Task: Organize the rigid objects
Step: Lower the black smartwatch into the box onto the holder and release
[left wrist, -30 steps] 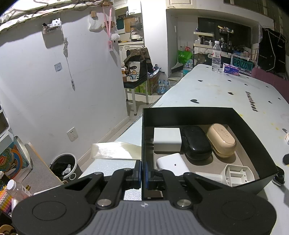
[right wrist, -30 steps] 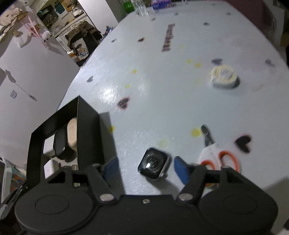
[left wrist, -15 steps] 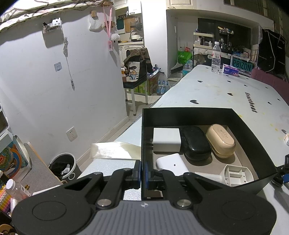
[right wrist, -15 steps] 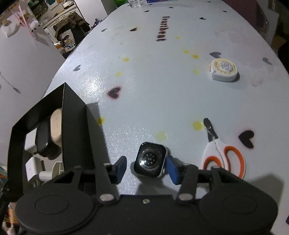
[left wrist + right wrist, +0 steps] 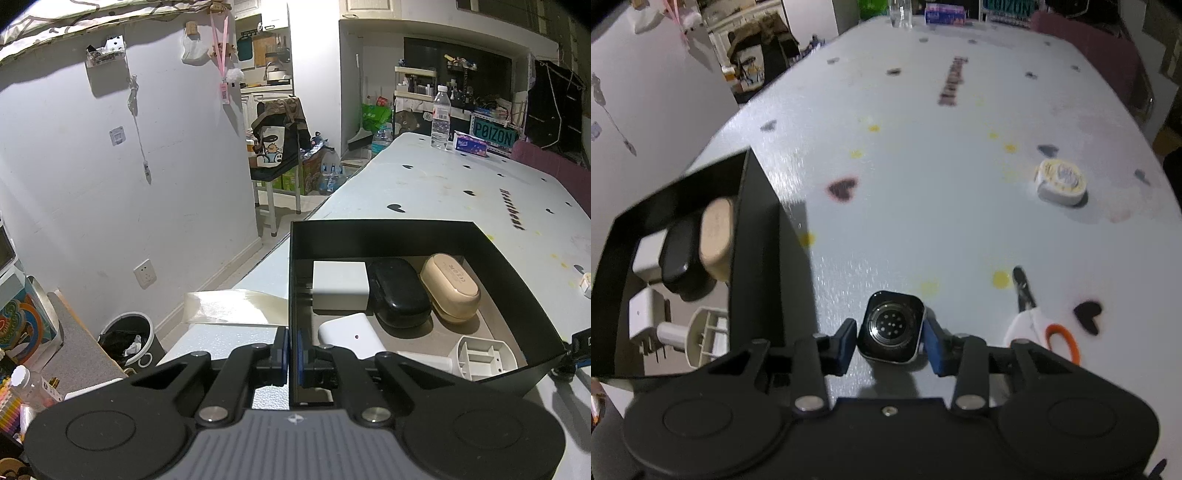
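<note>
The left tongs (image 5: 291,352) point down at a slant and are clamped on the near wall of the black box (image 5: 517,280), which holds a white charger (image 5: 340,284), a black case (image 5: 397,293) and a beige case (image 5: 450,286). The right tongs (image 5: 891,341) tilt steeply down over the table (image 5: 923,184); their jaws have just been closing around the strapless smartwatch body (image 5: 891,326), lying sensor side up just right of the box, and both blue pads now sit against its sides. Orange-handled scissors (image 5: 1039,326) lie near to the right, a round tape measure (image 5: 1060,182) farther off.

Scissors (image 5: 1039,328): handles half hidden behind right gripper body. Right view motion-blurred; tape measure (image 5: 1061,181) label and table (image 5: 923,184) print unreadable. Box (image 5: 406,236) near wall hides part of white charger (image 5: 351,332). Box's left corner cut off in right view.
</note>
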